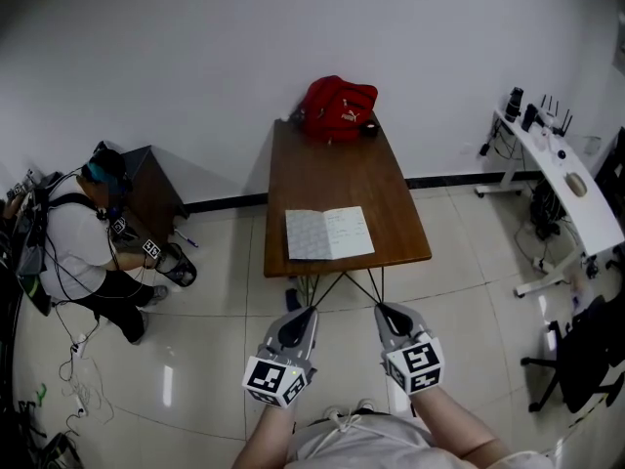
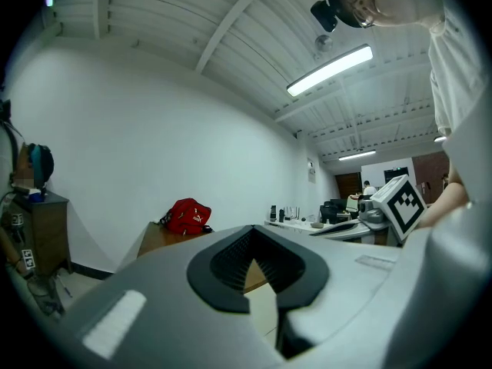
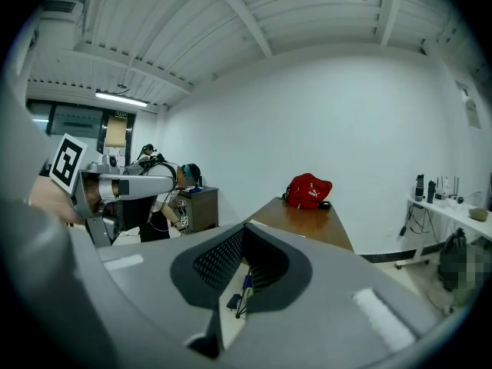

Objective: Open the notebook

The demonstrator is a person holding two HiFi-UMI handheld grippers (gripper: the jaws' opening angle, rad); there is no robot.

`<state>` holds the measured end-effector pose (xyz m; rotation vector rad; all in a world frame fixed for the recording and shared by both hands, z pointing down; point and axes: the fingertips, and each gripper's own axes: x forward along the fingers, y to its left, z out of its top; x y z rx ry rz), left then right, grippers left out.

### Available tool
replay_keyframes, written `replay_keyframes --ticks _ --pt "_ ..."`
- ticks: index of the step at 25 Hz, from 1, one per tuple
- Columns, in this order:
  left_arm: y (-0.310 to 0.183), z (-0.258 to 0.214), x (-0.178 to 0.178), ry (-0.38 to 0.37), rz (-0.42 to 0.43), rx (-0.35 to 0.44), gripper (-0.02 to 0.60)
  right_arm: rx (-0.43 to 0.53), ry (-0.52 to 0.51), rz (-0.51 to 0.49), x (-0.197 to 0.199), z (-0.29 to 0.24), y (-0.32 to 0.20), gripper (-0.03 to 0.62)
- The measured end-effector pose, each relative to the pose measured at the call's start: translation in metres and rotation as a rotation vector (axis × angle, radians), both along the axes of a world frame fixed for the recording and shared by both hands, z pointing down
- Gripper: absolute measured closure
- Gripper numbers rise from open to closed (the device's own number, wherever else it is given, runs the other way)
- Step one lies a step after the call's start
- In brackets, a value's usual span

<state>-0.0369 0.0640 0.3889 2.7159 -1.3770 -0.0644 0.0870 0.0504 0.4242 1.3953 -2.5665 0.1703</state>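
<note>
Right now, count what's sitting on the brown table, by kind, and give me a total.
Open notebook: 1
Red bag: 1
Small dark item beside the bag, too small to identify: 1
Total: 3

We note white wall (image 1: 195, 57), glossy tiled floor (image 1: 205, 360). Brown worktop (image 1: 332, 169) against wall; dark cabinet (image 1: 156, 189) to our left, white desk (image 1: 591, 218) and black chair (image 1: 586, 352) to our right. Overhead, tube light (image 2: 330, 69) lit on beamed ceiling (image 2: 192, 14).
</note>
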Motion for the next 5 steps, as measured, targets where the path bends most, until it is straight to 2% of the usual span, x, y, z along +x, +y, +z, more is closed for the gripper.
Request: replay_keyframes --ticks 5 --pt "-0.0016 0.0009 -0.0038 0.005 -0.013 0.001 0.577 -0.005 0.003 0.004 0.0002 0.0 -0.002 0.588"
